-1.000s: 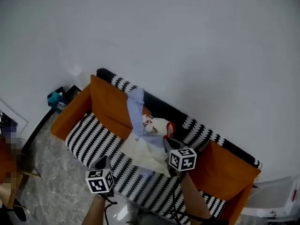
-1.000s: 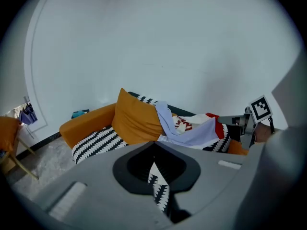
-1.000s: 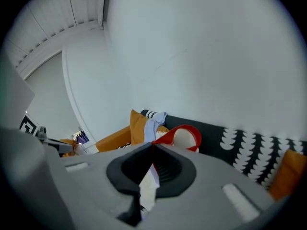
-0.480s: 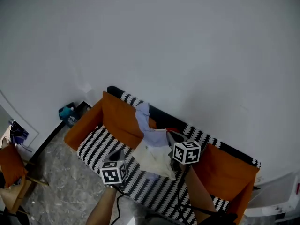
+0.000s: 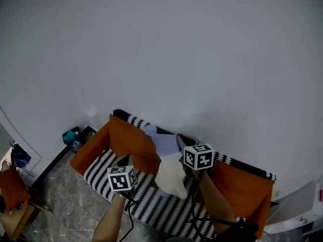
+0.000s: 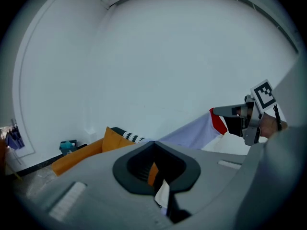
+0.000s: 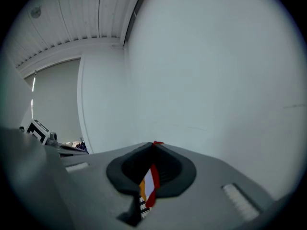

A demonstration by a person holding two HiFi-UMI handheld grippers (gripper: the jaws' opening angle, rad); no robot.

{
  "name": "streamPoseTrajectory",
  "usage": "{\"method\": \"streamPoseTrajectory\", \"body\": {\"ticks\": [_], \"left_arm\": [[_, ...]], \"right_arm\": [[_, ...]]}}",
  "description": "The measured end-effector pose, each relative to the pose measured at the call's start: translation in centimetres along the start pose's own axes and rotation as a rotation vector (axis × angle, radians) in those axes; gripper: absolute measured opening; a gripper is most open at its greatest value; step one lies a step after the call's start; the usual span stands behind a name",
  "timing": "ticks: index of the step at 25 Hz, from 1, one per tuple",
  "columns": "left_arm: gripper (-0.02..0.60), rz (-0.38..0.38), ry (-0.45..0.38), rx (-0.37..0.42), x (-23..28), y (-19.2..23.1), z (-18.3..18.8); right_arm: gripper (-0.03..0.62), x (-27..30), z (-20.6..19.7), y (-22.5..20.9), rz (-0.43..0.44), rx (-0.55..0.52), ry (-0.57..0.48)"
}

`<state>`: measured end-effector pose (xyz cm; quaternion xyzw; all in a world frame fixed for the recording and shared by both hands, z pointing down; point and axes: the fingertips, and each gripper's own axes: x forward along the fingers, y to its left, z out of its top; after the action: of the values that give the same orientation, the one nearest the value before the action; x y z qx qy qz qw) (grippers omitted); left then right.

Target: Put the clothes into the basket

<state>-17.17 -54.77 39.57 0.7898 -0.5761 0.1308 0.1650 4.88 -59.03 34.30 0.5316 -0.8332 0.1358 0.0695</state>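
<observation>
A white and pale-blue garment (image 5: 169, 171) with a red trim hangs between my two grippers above the sofa (image 5: 151, 208). My right gripper (image 5: 180, 141) is shut on its red-edged corner, and red and white cloth (image 7: 149, 185) shows in the slit of the right gripper (image 7: 154, 143) in its own view. My left gripper (image 5: 125, 161) is shut too. In the left gripper view a strip of white cloth (image 6: 162, 194) sits in the slit of the left gripper (image 6: 153, 143), and the garment (image 6: 194, 132) stretches up to the right gripper (image 6: 229, 112). No basket is in view.
The sofa has orange cushions (image 5: 130, 141) and a black-and-white zigzag seat against a white wall. A teal item (image 5: 70, 136) sits on a dark stand at the left. An orange stool (image 5: 11, 186) stands at the far left, and a white container (image 5: 299, 206) at the right edge.
Both grippers have risen together, lifting the garment off the sofa seat. It lay spread on the cushions before and now hangs bunched between the two grippers.
</observation>
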Motion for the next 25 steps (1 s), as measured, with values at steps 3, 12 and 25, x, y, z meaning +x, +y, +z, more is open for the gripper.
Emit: {"method": "streamPoseTrajectory", "body": {"ticks": [3,12,25], "left_arm": [[0.006,-0.015,-0.036,-0.005,-0.5,-0.2,1.6],[0.006,-0.093,-0.075,0.018,-2.9,0.3,3.9],[0.006,-0.23,-0.123,0.04,-8.1,-0.7,4.4]], "right_arm": [[0.012,-1.0,2.7,0.7,-0.012,-0.048,-0.037],[0.012,-5.7,9.6,2.9,-0.119,-0.112,-0.15],[0.011,-14.5,12.0,6.5,-0.272,-0.131,-0.204]]}}
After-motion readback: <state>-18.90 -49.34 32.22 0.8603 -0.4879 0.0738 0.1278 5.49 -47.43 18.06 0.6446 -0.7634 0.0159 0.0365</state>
